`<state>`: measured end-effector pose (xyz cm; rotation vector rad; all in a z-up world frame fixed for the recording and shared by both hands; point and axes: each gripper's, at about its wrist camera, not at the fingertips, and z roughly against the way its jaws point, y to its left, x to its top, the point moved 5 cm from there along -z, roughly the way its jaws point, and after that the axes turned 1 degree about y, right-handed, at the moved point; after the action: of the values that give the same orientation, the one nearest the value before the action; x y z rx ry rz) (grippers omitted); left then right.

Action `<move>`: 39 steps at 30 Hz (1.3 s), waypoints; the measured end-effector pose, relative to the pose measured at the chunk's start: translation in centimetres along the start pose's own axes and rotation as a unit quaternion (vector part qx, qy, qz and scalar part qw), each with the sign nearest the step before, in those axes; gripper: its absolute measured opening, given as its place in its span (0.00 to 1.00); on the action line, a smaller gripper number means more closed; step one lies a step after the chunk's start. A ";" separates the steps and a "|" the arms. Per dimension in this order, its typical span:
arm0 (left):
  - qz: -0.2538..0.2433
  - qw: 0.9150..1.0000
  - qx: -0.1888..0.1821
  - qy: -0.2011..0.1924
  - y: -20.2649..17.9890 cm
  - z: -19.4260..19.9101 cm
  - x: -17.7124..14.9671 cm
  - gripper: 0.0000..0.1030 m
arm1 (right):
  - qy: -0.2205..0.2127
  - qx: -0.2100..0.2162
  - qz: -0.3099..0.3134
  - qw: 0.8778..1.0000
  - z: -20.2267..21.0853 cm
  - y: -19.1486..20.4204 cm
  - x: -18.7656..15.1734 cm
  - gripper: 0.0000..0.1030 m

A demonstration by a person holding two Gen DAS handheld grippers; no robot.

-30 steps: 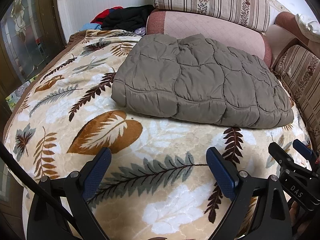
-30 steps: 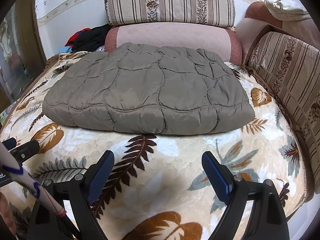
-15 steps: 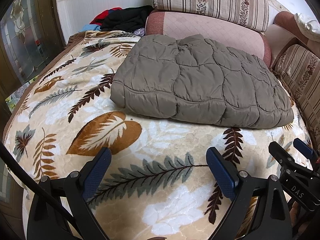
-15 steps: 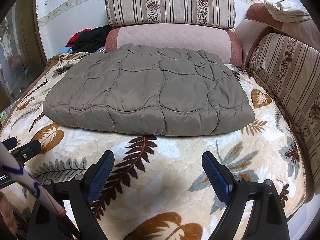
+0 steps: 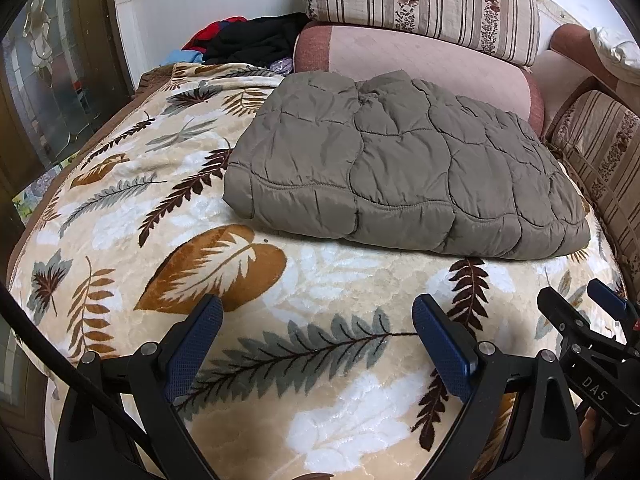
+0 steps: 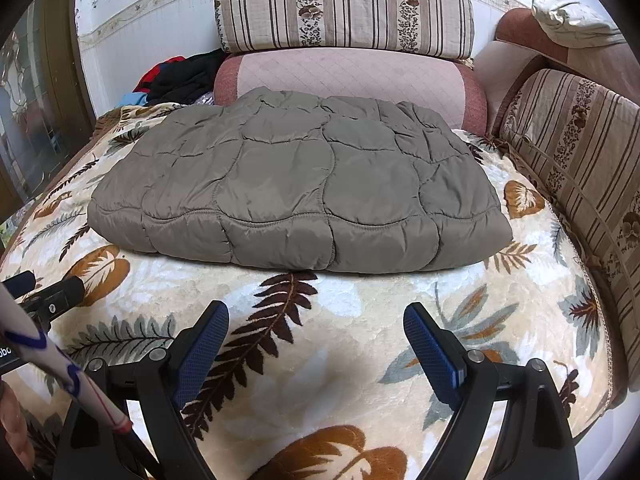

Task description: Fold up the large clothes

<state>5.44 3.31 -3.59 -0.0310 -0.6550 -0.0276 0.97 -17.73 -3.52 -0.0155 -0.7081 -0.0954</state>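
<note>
A grey-brown quilted jacket (image 5: 400, 168) (image 6: 296, 188) lies folded into a thick flat rectangle on a leaf-patterned blanket (image 5: 168, 216) (image 6: 360, 344). My left gripper (image 5: 318, 326) hovers over the blanket in front of the jacket's near edge, open, with nothing between its blue pads. The right gripper (image 6: 316, 326) is likewise open and empty, a short way before the same edge. In the left wrist view the right gripper (image 5: 576, 300) shows at the lower right; in the right wrist view the left gripper (image 6: 38, 284) shows at the left edge.
Striped bolsters (image 6: 348, 4) and a pink cushion (image 6: 352, 80) line the back; striped cushions (image 6: 580, 152) run along the right. A heap of dark, red and blue clothes (image 5: 248, 40) sits at the back left. A glazed door (image 5: 44, 80) stands left.
</note>
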 end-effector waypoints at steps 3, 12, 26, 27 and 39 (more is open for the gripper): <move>0.000 1.000 -0.001 0.001 0.0 0.0 0.0 0.92 | -0.002 0.000 0.000 1.000 0.0 0.1 0.0 0.90; 0.000 1.000 -0.002 0.002 0.0 -0.1 -0.1 0.92 | -0.001 0.002 0.000 1.000 0.0 0.2 -0.1 0.90; 0.000 1.000 0.001 0.003 0.2 -0.4 -0.3 0.92 | -0.002 0.004 0.002 1.000 0.1 0.4 -0.1 0.90; 0.000 1.000 0.001 0.003 0.2 -0.4 -0.4 0.92 | -0.001 0.004 0.002 1.000 0.1 0.4 -0.1 0.90; -0.001 1.000 0.000 0.004 0.1 -0.4 -0.4 0.92 | -0.001 0.009 0.004 1.000 -0.1 0.5 -0.3 0.90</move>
<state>5.40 3.43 -4.19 -0.0296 -0.6471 -0.0301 0.86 -17.23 -3.71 -0.0012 -0.7102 -0.0821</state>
